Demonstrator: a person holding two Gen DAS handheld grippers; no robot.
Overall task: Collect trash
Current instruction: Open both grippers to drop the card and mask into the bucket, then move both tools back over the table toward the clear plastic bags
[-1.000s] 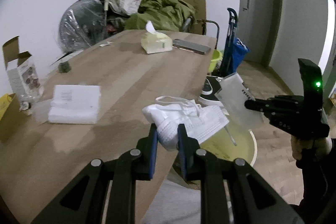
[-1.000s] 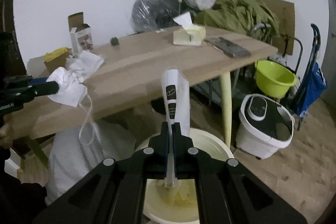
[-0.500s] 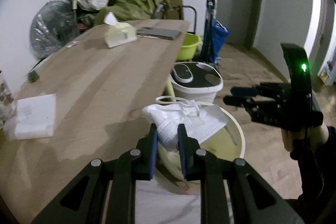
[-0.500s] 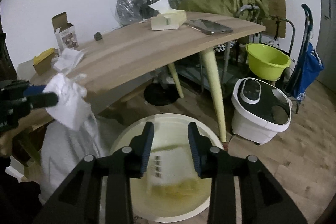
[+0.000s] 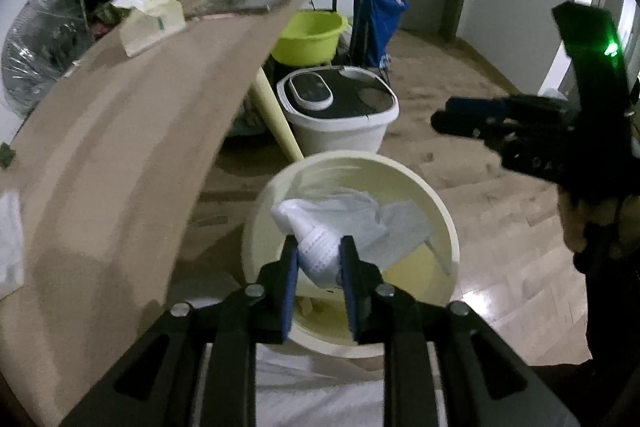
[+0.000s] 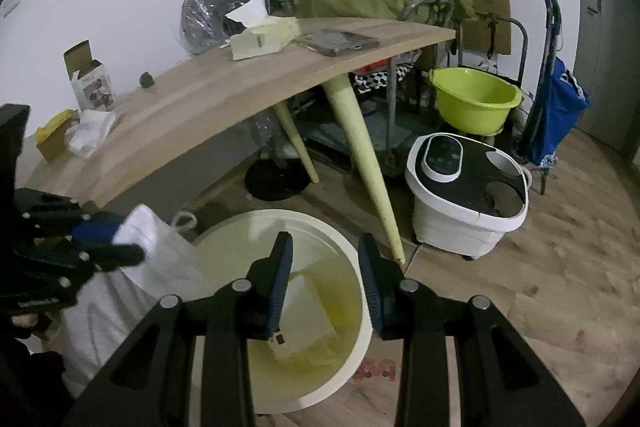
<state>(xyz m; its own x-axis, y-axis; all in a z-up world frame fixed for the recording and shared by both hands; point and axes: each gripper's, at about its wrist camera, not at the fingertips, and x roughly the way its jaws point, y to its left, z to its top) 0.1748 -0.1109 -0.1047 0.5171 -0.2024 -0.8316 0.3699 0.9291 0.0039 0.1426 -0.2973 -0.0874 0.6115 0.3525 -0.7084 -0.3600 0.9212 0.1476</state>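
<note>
Low in the middle of the left wrist view, the left gripper (image 5: 319, 267) is closed on a crumpled white face mask (image 5: 320, 251), its blue pads pinching the bunched end while the loose folds spread out over the mouth of the cream trash bin (image 5: 448, 227). Holding the mask by one end directly above the opening reads as a set-up for a drop: once the pads part, it should fall inside rather than onto the wooden floor (image 5: 500, 267). At the bottom centre of the right wrist view, the right gripper (image 6: 325, 267) stands with its jaws well apart and nothing between them, also poised over the bin; a flat white wrapper (image 6: 304, 315) lies at the bottom, seen between the pads, so that hand's piece looks already delivered. On the left edge of that view the mask hangs from the other tool just beside the bin's rim. The bin sits on the floor close to the edge of the wooden table (image 6: 240, 95), likely so scraps need only a short carry. Toward the left of the right wrist view, crumpled white paper (image 6: 90, 129) on the tabletop may be trash yet to collect.
</note>
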